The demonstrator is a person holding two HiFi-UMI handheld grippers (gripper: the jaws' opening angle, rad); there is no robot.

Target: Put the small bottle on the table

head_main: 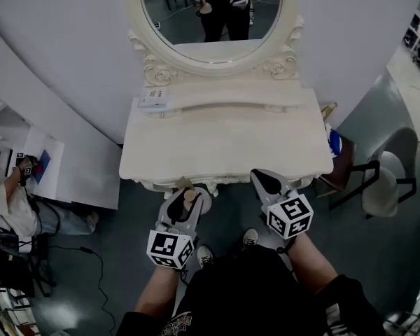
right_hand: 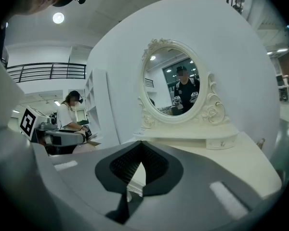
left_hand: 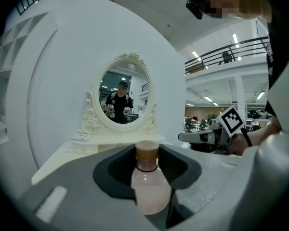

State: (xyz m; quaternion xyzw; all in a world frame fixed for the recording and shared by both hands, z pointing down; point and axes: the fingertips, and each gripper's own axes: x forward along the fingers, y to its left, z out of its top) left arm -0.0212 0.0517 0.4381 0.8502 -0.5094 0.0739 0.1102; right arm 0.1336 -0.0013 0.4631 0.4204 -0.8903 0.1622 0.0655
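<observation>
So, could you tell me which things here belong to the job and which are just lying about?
Job: small bottle, clamped in the left gripper; table it goes on; right gripper, empty.
Lying about: mirror; small flat box below the mirror; chair at the right.

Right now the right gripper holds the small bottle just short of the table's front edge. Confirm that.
Wrong gripper: the left gripper holds the small bottle, as the left gripper view shows; the right gripper is shut on nothing. The bottle is indeed just short of the table's front edge.
</observation>
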